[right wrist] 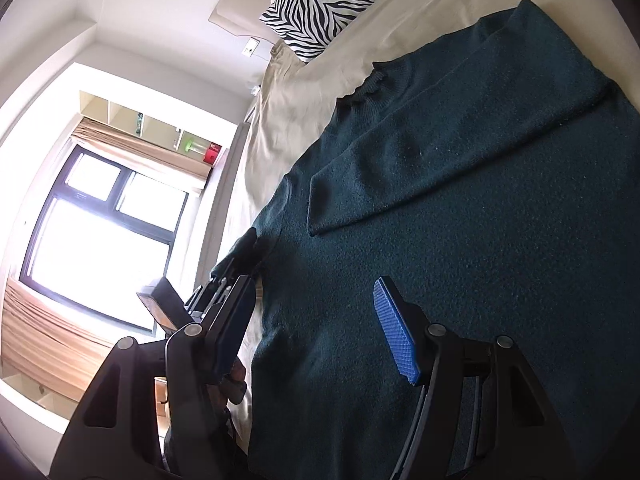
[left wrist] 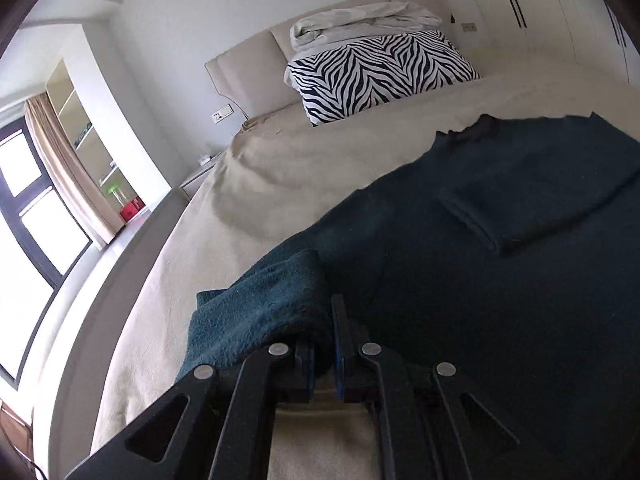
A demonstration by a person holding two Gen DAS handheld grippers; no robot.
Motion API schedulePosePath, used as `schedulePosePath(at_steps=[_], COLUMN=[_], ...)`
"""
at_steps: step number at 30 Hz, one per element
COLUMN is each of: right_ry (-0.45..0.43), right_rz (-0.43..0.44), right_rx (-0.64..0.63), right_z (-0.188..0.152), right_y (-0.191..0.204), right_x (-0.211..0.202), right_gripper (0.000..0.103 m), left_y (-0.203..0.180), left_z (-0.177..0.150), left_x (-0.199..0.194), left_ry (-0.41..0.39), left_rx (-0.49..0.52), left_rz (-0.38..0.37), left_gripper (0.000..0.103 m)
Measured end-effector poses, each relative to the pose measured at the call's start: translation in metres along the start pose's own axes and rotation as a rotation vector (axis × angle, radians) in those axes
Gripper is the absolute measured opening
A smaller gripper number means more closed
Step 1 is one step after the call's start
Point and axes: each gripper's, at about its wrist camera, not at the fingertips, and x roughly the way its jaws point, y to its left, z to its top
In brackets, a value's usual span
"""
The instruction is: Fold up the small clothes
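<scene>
Dark teal sweater point(right wrist: 460, 208) spread flat across the beige bedspread point(left wrist: 280, 184), neck end toward the zebra-print pillow point(left wrist: 380, 76), one sleeve point(right wrist: 400, 172) folded in across its body. The left gripper point(left wrist: 322, 344) has its jaws pinched tight on the sweater's near edge, a bunch of teal knit point(left wrist: 260, 304) heaped up over the fingers on the window side. Over to the right gripper point(right wrist: 316, 328): jaws standing well apart, blue pads point(right wrist: 394, 336) showing, nothing between them, hovering just above the lower body of the sweater. From that view the left gripper point(right wrist: 236, 276) sits at the sweater's edge, near the bright window point(right wrist: 100, 232).
</scene>
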Motion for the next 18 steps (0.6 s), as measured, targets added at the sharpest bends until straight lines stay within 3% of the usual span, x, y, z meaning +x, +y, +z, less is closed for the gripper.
schedulePosePath(at_steps=[5, 7, 11, 13, 14, 15, 18], right_ry=[0.059, 0.081, 0.097, 0.087, 0.081, 0.072, 0.024], right_rz=[0.007, 0.0, 0.013, 0.019, 0.02, 0.024, 0.027], right_rx=[-0.027, -0.022, 0.018, 0.028, 0.035, 0.048, 0.114], right_z=[0.015, 0.019, 0.023, 0.022, 0.022, 0.023, 0.027], right_y=[0.013, 0.016, 0.011, 0.006, 0.001, -0.005, -0.03], right_x=[0.04, 0.059, 0.078, 0.075, 0.072, 0.068, 0.05], right_gripper=[0.061, 0.061, 0.061, 0.061, 0.061, 0.061, 0.061], left_y=[-0.026, -0.026, 0.019, 0.039, 0.035, 0.019, -0.072], left_z=[-0.01, -0.013, -0.007, -0.003, 0.003, 0.011, 0.009], left_x=[-0.013, -0.017, -0.005, -0.01, -0.015, -0.023, -0.045], left_ry=[-0.072, -0.082, -0.002, -0.015, -0.05, -0.098, -0.286], left_rx=[0.164, 0.181, -0.073, -0.165, -0.128, -0.023, 0.474], left_rz=[0.116, 0.138, 0.03, 0.042, 0.099, 0.143, 0.253], left_gripper=[0.009, 0.009, 0.011, 0.009, 0.008, 0.008, 0.008])
